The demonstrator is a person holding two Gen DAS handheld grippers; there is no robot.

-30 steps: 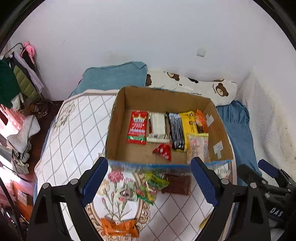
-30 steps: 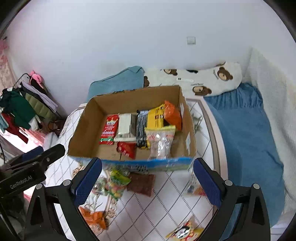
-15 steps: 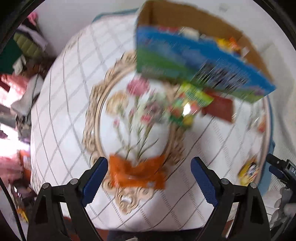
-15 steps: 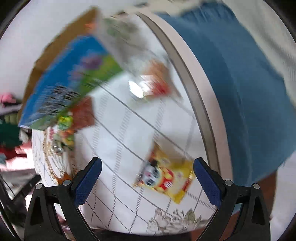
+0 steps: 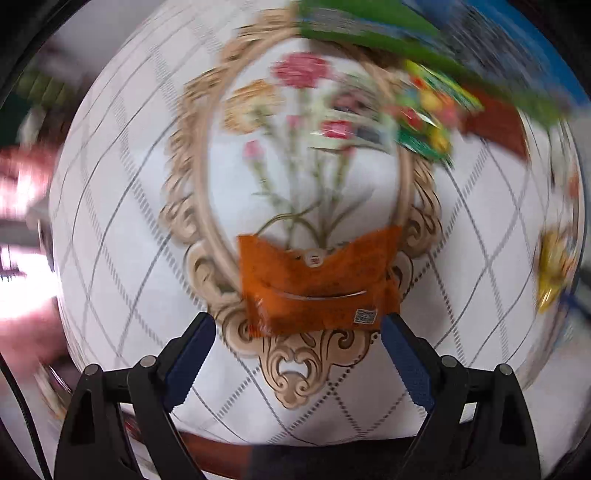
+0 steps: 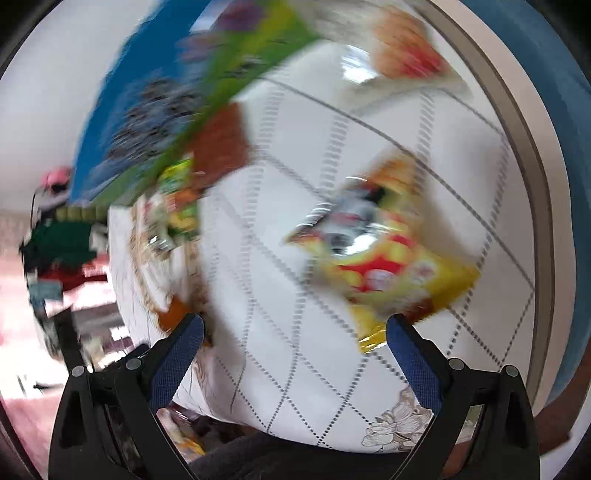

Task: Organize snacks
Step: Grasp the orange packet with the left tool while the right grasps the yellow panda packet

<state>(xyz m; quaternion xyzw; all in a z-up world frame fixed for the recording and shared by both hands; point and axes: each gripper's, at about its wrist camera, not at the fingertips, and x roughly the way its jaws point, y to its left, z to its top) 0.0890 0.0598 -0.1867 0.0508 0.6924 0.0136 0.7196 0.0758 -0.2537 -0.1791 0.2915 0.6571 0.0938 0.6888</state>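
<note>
A white cloth [image 5: 110, 229] with a grey diamond grid and a gold-framed flower medallion covers the round tabletop [image 6: 532, 155], whose pale rim shows only in the right wrist view, curving down the right side against a blue bedcover [image 6: 569, 110]. Both views are motion-blurred toward their edges.

In the left wrist view, an orange snack packet [image 5: 317, 280] lies flat on the lower part of the medallion, just ahead of the left gripper [image 5: 297, 334], whose blue-padded jaws stand wide apart and hold nothing. A green packet [image 5: 424, 122] and a brown packet [image 5: 498, 127] sit at upper right beside the blue-and-green side of the cardboard box [image 5: 443, 33]; a yellow packet [image 5: 554, 269] smears at the far right.

The right wrist view brings that yellow packet [image 6: 388, 258] to centre right, lying on the cloth just ahead of the right gripper [image 6: 295, 332], also spread open and empty. It alone shows a clear packet with red print [image 6: 406, 62] at the top and hanging clothes [image 6: 59, 229] at the left edge. The box wall [image 6: 177, 99] fills its upper left, the brown packet [image 6: 221, 147] just beneath.
</note>
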